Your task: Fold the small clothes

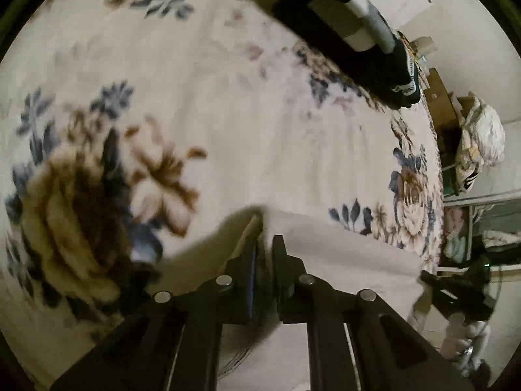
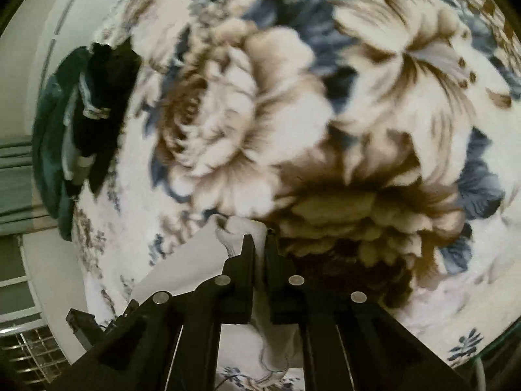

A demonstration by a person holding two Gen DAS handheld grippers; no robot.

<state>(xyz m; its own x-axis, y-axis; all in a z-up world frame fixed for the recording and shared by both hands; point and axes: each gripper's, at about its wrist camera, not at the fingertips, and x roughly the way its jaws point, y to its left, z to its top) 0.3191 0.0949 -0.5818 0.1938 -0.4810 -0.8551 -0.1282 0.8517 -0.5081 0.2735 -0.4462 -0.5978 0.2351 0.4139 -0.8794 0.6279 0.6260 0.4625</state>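
A small white garment (image 1: pixel 342 251) was seen stretched just above a floral blanket (image 1: pixel 195 97) covering a bed, held at two places by handheld grippers. In the left wrist view, the left gripper (image 1: pixel 267 238) was closed on an upper edge of the cloth, the jaws nearly together with a thin layer pinched between them; the fabric ran away to the right as a flat, taut sheet towards the right gripper (image 1: pixel 456 293), visible near the frame's right edge. In the right wrist view, the right gripper (image 2: pixel 259 238) was likewise pressed together on a bunched corner of the white garment (image 2: pixel 195 260), where a crumpled knot of cloth showed just past the fingertips. The cloth was judged to be light, thin and very soft, likely to sag or slip wherever it is not gripped, and unlikely to be damaged. Hems and corners were judged the best places for a hold, since a pinch there carries the whole edge. A pile of dark clothes (image 2: pixel 91 114) lay well apart at the far edge of the blanket. Both views were blurred, so seams and the garment's exact type could not be told.
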